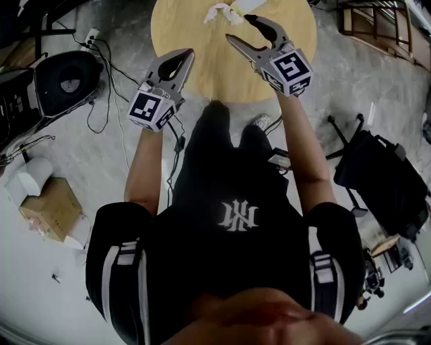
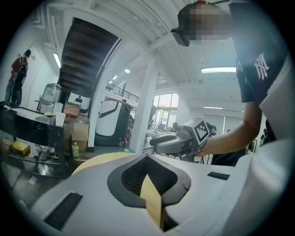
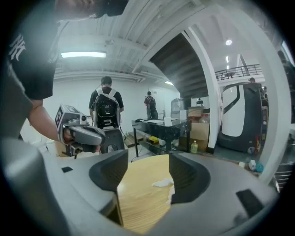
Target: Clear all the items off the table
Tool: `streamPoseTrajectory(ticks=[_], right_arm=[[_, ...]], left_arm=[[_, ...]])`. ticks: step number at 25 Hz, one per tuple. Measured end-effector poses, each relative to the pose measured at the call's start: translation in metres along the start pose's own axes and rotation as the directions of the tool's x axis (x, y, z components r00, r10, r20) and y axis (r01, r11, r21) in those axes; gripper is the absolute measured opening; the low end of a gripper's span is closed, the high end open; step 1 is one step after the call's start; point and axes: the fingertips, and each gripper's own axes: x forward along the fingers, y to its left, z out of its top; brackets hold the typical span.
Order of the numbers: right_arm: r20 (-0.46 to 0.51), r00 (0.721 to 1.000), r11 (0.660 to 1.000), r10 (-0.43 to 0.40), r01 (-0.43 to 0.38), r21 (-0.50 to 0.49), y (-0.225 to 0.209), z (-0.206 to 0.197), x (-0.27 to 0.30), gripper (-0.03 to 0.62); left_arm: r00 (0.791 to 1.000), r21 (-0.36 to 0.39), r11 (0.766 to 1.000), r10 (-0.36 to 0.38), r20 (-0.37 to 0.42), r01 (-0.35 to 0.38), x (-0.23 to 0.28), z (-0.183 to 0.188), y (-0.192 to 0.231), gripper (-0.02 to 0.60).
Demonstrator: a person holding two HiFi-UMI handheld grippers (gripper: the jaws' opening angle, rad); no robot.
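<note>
Lying crumpled, white tissue (image 1: 225,12) on wooden table (image 1: 192,34); right gripper (image 1: 237,27) spread, left gripper (image 1: 188,54) closed.

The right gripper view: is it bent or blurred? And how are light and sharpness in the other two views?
Right gripper view: strong fisheye bending and dark corners; the table and white cloth look fairly sharp; the ceiling lamp glares. Left gripper view: same bending, with washed-out windows. Head view: even light, no hard shadows, curved edges, soft focus at the bottom.
</note>
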Motion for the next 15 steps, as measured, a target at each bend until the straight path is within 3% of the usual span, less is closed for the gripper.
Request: streamPoseTrajectory(ticks=[6, 7, 15], right_arm=[[-0.091, 0.996, 1.000, -0.009, 0.008, -0.020, -0.028, -0.029, 0.050, 0.289], [-0.109, 0.994, 1.000, -0.003, 0.001, -0.019, -0.031, -0.035, 0.059, 0.355], [-0.221, 0.975, 1.000, 0.024, -0.027, -0.011, -0.052, -0.070, 0.116, 0.357]], left_arm=[[1.000, -0.004, 1.000, 0.026, -0.006, -0.026, -0.002, -0.011, 0.035, 0.012], [1.000, -0.009, 1.000, 0.026, -0.007, -0.026, -0.001, -0.013, 0.040, 0.012], [1.000, -0.043, 0.999, 0.000, -0.015, -0.001, 0.015, -0.025, 0.066, 0.012]])
